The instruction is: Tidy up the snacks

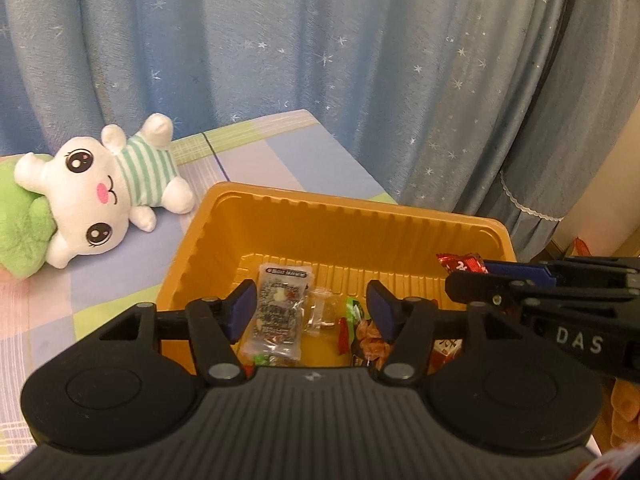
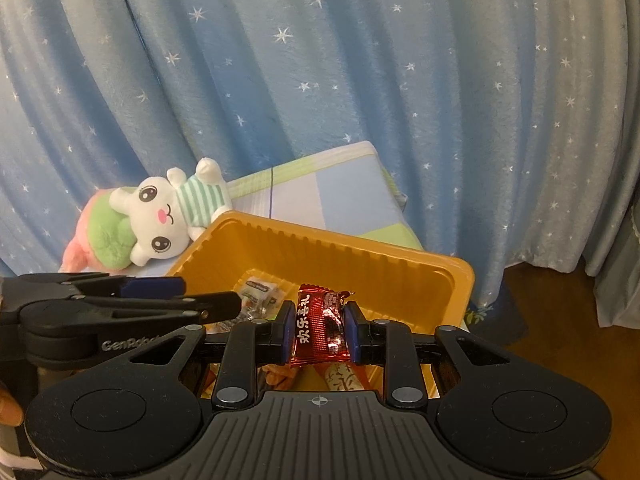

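Observation:
An orange plastic tray (image 1: pixel 340 204) sits on a pastel checked cloth and holds several snack packets. My left gripper (image 1: pixel 312 302) hangs open over the tray's near part. Nothing is pressed between its blue pads. A clear speckled packet (image 1: pixel 276 312) lies in the tray just by the left pad, with a small clear sachet (image 1: pixel 320 308) and red and green wrappers beside it. My right gripper (image 2: pixel 318 320) is shut on a red candy wrapper (image 2: pixel 320 322) with white characters, held above the tray (image 2: pixel 340 246). In the left wrist view the right gripper (image 1: pixel 468 276) reaches in from the right with the red candy (image 1: pixel 460 262).
A white plush rabbit (image 1: pixel 100 184) in a striped shirt lies on a green cushion, left of the tray on the checked cloth (image 1: pixel 272 152). A blue starred curtain (image 2: pixel 320 80) hangs close behind. The left gripper (image 2: pixel 208 294) crosses the right wrist view at left. Wooden floor (image 2: pixel 560 308) shows at right.

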{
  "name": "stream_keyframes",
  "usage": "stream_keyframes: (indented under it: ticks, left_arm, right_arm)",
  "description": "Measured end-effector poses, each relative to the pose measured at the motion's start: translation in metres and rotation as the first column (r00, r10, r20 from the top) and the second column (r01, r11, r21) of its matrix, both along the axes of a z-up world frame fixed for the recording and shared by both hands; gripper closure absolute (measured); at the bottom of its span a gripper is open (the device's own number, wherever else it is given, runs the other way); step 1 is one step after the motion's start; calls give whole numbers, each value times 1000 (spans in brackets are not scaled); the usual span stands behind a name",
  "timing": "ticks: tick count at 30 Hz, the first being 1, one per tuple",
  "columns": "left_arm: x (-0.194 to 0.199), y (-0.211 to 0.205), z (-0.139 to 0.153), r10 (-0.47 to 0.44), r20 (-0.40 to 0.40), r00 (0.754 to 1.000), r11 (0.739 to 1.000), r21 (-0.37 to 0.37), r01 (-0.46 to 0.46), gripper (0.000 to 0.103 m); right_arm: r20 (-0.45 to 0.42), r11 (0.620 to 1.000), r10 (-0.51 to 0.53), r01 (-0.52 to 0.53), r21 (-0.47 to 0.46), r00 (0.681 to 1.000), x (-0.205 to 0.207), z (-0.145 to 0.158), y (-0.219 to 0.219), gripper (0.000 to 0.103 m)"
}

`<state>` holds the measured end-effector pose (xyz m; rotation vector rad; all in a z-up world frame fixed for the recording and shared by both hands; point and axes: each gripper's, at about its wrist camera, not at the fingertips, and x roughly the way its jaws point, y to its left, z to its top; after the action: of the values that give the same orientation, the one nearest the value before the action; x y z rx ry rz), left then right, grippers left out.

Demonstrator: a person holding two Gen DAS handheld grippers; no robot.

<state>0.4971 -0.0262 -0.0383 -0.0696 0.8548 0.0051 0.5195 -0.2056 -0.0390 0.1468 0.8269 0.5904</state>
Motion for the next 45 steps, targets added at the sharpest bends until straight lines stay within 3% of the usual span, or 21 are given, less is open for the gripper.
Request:
stream_keyframes:
  ticks: [4,5,6,8,14,18,24,37,45]
  left_arm:
    - [-7,4,7,20,8,1000,1000,-1,-20,39]
    - [-9,5,9,27,11,1000,1000,-2,-27,38]
    - [-12,6,11,36,12,999,999,-2,-36,38]
    - [-17,8,14,61,12,998,998,1,-61,34]
    - [-45,12,27,124,14,992,992,14,-124,30]
    - [-70,14,36,178,11,984,984,6,-178,26]
    - [-117,12,48,255,2,967,967,0,-255,25]
    - [-234,-7,51,367,-38,930,930,37,-365,21]
    - [-300,-10,48,353,-71,933,936,30,-351,21]
  right_arm:
    - [8,1000,-11,11,12,1000,2,2,4,75]
    - [7,1000,-12,12,9,1000,3,3,5,66]
    - [9,1000,-15,15,4,1000,3,4,6,45]
    - [33,999,-45,44,21,998,0,7,2,28]
    - [24,997,-45,43,64,999,-7,15,-8,26]
    - [9,996,-44,43,84,999,-20,19,-17,14]
    - [10,996,-13,12,87,1000,-56,25,-29,8]
    - [1,993,115,-115,22,993,-155,29,-37,6]
    - [-12,987,158,-159,-13,987,-229,30,-34,6]
